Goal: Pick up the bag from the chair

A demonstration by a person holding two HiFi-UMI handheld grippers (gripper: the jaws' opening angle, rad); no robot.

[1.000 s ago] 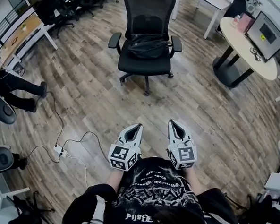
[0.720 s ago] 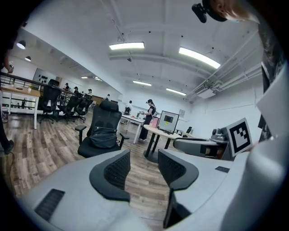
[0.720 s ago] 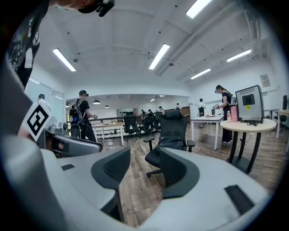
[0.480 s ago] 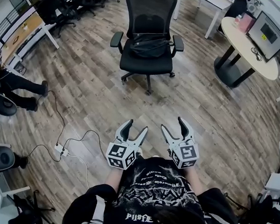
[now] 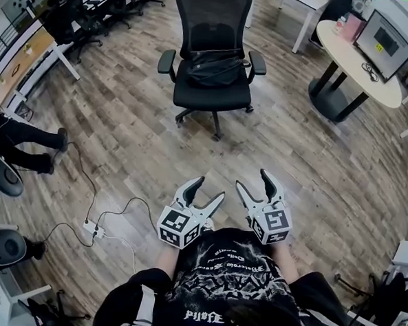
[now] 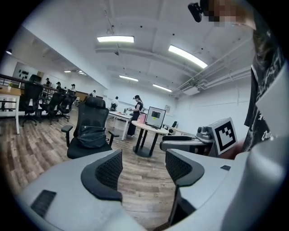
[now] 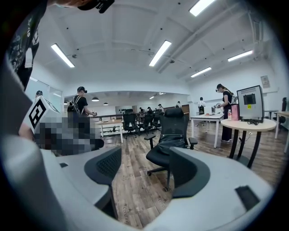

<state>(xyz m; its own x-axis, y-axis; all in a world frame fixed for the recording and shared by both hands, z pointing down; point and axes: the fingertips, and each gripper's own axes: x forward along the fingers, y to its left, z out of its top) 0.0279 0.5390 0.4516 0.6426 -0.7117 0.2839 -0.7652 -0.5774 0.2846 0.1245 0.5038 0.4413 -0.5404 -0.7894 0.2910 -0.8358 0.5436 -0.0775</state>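
Observation:
A black bag point(image 5: 215, 68) lies on the seat of a black mesh office chair point(image 5: 211, 97) at the top middle of the head view. The bag point(image 6: 92, 137) also shows in the left gripper view, and both bag point(image 7: 170, 140) and chair point(image 7: 174, 118) show in the right gripper view. Both grippers hover near my body, well short of the chair. My left gripper point(image 5: 208, 190) and right gripper point(image 5: 252, 181) have just been opening; each stands open with nothing between its jaws. The left gripper point(image 6: 143, 163) and right gripper point(image 7: 144, 168) both point toward the chair.
A round white table point(image 5: 362, 62) with a monitor stands at the upper right. A power strip with cables point(image 5: 93, 228) lies on the wooden floor at the left. Desks and chairs point(image 5: 54, 26) line the upper left. A seated person's legs point(image 5: 26, 138) reach in from the left.
Both grippers went from shut to wide open. The right one shifted a little; the left one turned slightly. The bag and chair stayed put.

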